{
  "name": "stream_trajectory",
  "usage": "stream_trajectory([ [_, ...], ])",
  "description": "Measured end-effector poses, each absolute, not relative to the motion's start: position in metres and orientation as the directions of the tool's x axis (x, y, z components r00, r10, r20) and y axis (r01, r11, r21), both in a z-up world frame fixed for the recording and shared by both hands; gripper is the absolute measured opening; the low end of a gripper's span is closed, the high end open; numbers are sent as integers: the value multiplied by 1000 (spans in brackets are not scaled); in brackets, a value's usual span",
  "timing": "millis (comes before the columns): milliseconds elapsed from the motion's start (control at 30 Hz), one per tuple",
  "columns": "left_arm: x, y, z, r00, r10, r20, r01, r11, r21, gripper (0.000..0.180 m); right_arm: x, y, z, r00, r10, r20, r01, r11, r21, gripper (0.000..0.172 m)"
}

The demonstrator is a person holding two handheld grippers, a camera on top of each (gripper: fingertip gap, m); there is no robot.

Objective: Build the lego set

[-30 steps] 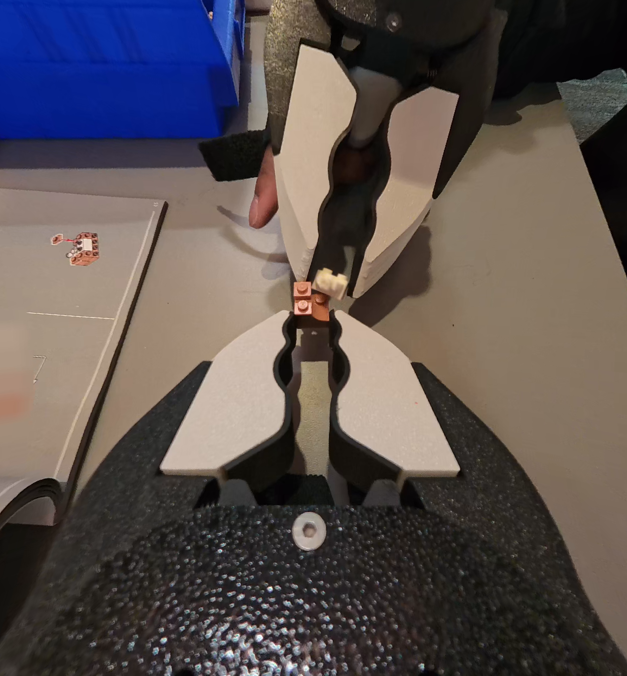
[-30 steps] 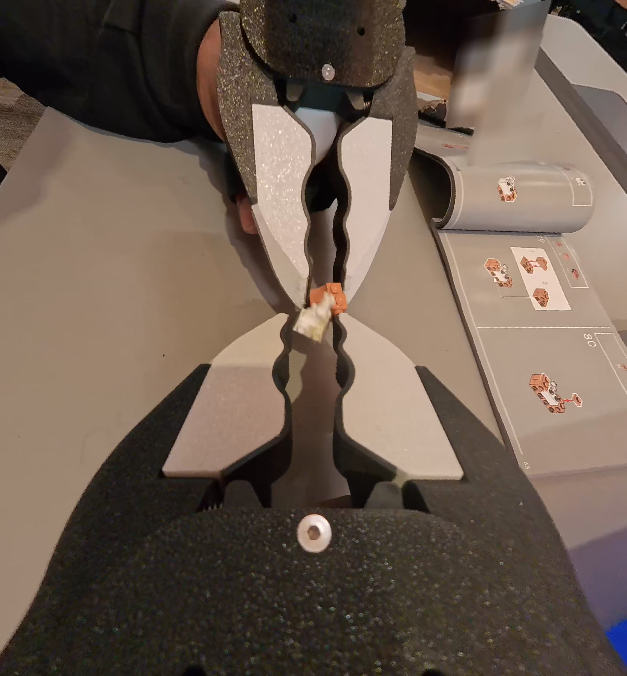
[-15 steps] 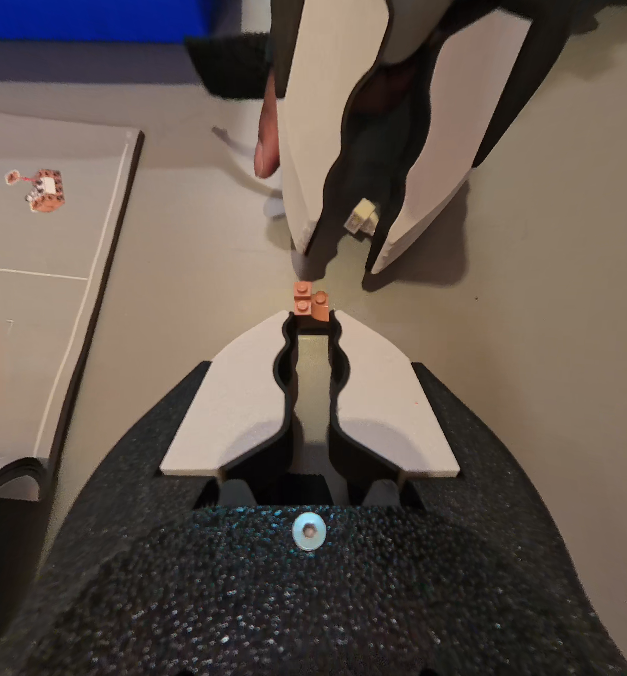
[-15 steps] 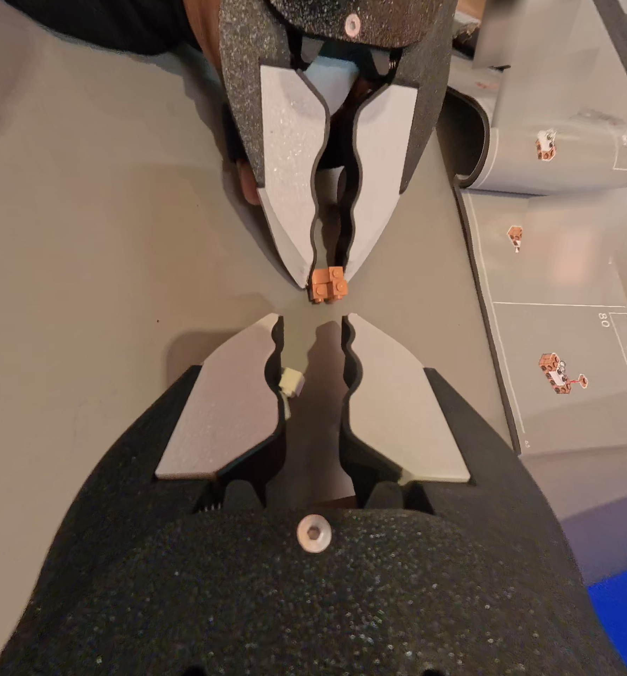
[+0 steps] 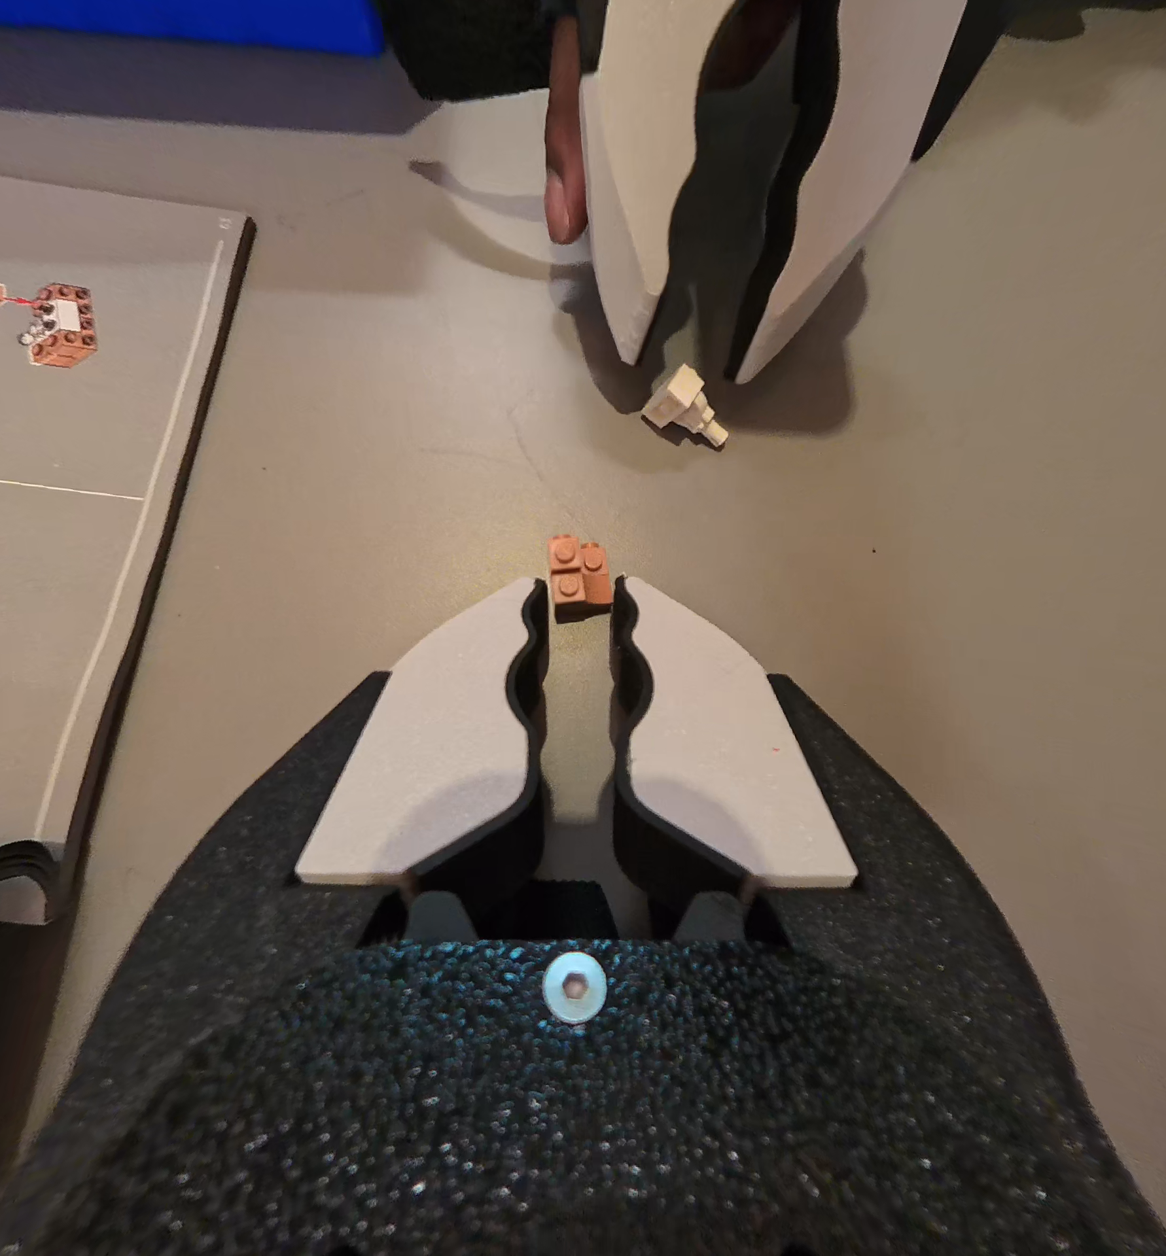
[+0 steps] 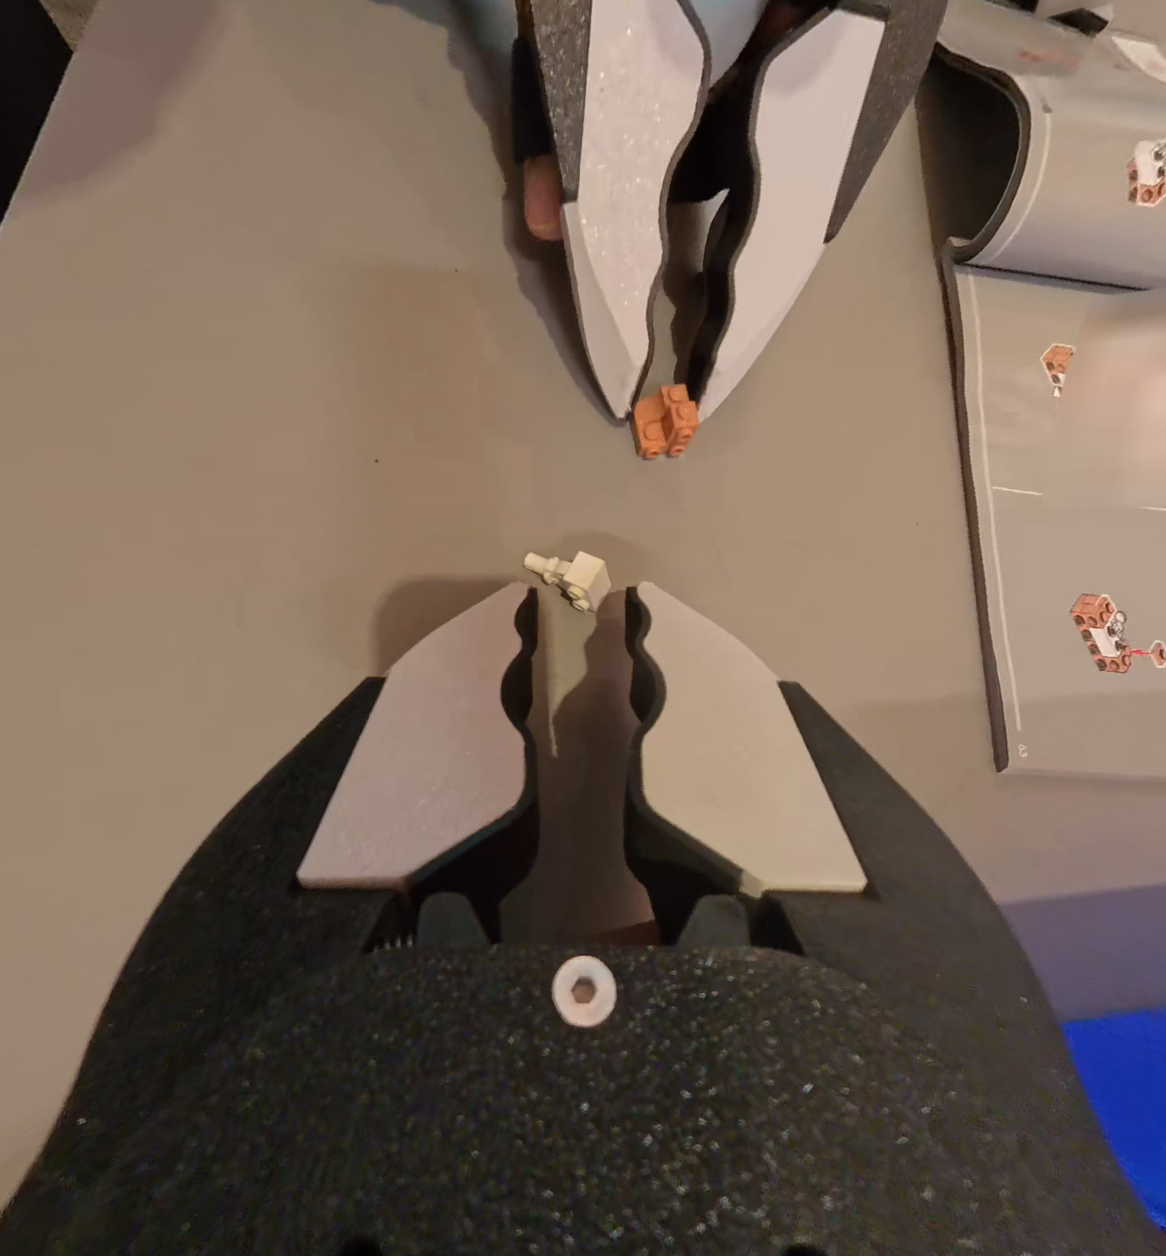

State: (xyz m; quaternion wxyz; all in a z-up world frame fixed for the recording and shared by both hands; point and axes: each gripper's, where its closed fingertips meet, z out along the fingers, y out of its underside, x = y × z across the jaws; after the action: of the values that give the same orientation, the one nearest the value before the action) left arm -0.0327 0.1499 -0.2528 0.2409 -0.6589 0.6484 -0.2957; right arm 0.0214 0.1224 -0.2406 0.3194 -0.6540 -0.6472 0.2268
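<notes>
We would square the right hand-held gripper over the small white brick piece before squeezing, since the piece lies skewed on the counter just beyond its tips. Its jaws stand apart and press on nothing. The left hand-held gripper is narrowly open but clamped on the orange brick cluster, which juts past its tips above the counter. An open instruction booklet lies beside them.
</notes>
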Motion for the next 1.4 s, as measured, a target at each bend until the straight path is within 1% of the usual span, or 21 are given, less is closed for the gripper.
stream_trajectory([
  [167, -33, 153, -247, -9, -996, 91, -686, -60, -725, 22, 17, 124, -243, 60, 987, 150, 704, 65, -707, 12],
  [267, -34, 160, -238, -7, -1000, 15, -664, -6, -748, 25, 14, 126, -244, 87, 986, 143, 707, 40, -707, 10],
  [333, -32, 159, -226, -35, -998, -58, -632, 67, -772, 26, 12, 128, -244, 122, 987, 109, 700, -8, -714, 10],
  [433, -27, 146, -212, -115, -977, -178, -579, 211, -788, 25, 9, 136, -241, 226, 974, 14, 666, -144, -732, 9],
  [567, -20, 131, -211, -192, -936, -296, -541, 352, -764, 21, 5, 142, -237, 351, 918, -184, 568, -365, -737, 9],
  [700, -13, 127, -221, -215, -901, -377, -526, 432, -733, 20, 2, 141, -233, 395, 851, -347, 485, -514, -707, 10],
  [800, -9, 127, -224, -212, -872, -441, -525, 482, -701, 19, -1, 138, -230, 399, 812, -425, 445, -577, -685, 9],
  [1000, -7, 131, -223, -192, -817, -544, -522, 555, -648, 10, -5, 137, -225, 393, 775, -496, 393, -628, -671, 9],
  [1167, -9, 133, -221, -183, -819, -543, -514, 551, -658, 6, -6, 138, -225, 396, 769, -503, 374, -635, -676, 9],
  [1300, -10, 134, -217, -169, -848, -502, -507, 512, -694, 5, -8, 138, -223, 377, 787, -488, 378, -612, -695, 10],
  [1400, -12, 136, -212, -147, -903, -404, -487, 422, -765, 4, -9, 140, -220, 363, 826, -432, 390, -555, -735, 16],
])
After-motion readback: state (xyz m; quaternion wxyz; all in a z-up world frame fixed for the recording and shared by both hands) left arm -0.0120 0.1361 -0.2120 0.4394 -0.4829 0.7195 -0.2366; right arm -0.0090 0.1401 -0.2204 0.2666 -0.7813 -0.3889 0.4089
